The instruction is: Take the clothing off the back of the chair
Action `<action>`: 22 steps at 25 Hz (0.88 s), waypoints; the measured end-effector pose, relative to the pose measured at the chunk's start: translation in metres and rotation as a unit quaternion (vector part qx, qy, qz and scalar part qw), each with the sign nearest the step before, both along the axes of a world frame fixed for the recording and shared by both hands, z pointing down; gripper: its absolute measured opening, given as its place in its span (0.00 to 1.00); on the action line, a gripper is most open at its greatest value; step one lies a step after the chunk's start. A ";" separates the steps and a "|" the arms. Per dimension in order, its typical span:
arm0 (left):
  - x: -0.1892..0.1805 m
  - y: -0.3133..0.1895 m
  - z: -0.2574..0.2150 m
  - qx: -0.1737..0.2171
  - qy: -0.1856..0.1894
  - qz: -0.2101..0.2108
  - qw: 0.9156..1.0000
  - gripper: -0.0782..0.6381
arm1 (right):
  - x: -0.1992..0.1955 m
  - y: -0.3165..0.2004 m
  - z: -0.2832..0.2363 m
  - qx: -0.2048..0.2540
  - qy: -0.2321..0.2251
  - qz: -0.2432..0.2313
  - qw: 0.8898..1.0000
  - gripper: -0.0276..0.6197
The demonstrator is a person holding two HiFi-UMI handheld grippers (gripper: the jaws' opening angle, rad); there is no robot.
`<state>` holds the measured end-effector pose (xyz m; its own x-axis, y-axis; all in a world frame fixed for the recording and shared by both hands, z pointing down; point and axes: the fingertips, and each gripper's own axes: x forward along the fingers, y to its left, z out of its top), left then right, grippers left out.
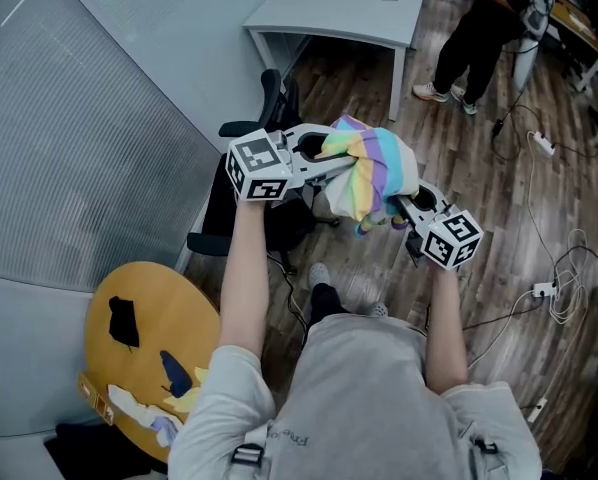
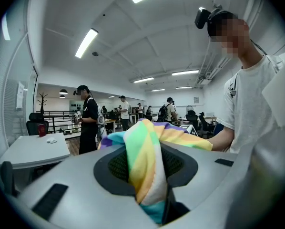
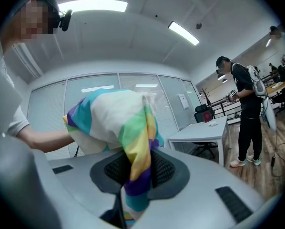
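A rainbow-striped piece of clothing (image 1: pixel 371 168) hangs bunched in the air between my two grippers, clear of the black office chair (image 1: pixel 271 220) below and to its left. My left gripper (image 1: pixel 331 158) is shut on the cloth's left side, and its own view shows the striped fabric (image 2: pixel 143 161) pinched between the jaws (image 2: pixel 152 197). Shut on the cloth's right side is my right gripper (image 1: pixel 403 204). In that gripper's view the fabric (image 3: pixel 133 142) drapes down into the closed jaws (image 3: pixel 135 197). The chair's backrest is mostly hidden behind my left gripper and arm.
A frosted glass wall (image 1: pixel 89 138) runs along the left. A yellow round seat (image 1: pixel 149 343) with scraps on it stands at lower left. A white desk (image 1: pixel 349 13) is beyond the chair, with a person (image 1: pixel 479 38) standing to its right. Cables (image 1: pixel 551 290) lie on the wooden floor.
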<state>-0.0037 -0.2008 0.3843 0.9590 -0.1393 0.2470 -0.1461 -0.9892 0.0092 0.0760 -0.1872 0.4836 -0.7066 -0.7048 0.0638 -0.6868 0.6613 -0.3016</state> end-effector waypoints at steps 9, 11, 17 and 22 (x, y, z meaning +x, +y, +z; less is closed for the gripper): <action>0.018 0.019 0.045 -0.029 0.010 -0.036 0.999 0.30 | 0.024 0.021 0.038 -0.034 0.006 0.009 0.999 0.19; 0.022 0.022 0.056 -0.036 0.018 -0.047 0.998 0.30 | 0.030 0.023 0.047 -0.039 0.004 0.014 0.999 0.19; 0.027 0.028 0.087 -0.070 0.050 -0.079 0.993 0.30 | 0.037 0.026 0.068 -0.053 -0.002 0.026 0.998 0.20; 0.032 0.044 0.117 -0.096 0.064 -0.089 0.989 0.30 | 0.046 0.037 0.083 -0.053 -0.043 0.044 0.997 0.20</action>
<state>0.0282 -0.1565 0.5015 0.9484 -0.2714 0.1638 -0.3038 -0.9258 0.2250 0.1225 -0.1506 0.5671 -0.6479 -0.7572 0.0826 -0.7097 0.5607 -0.4265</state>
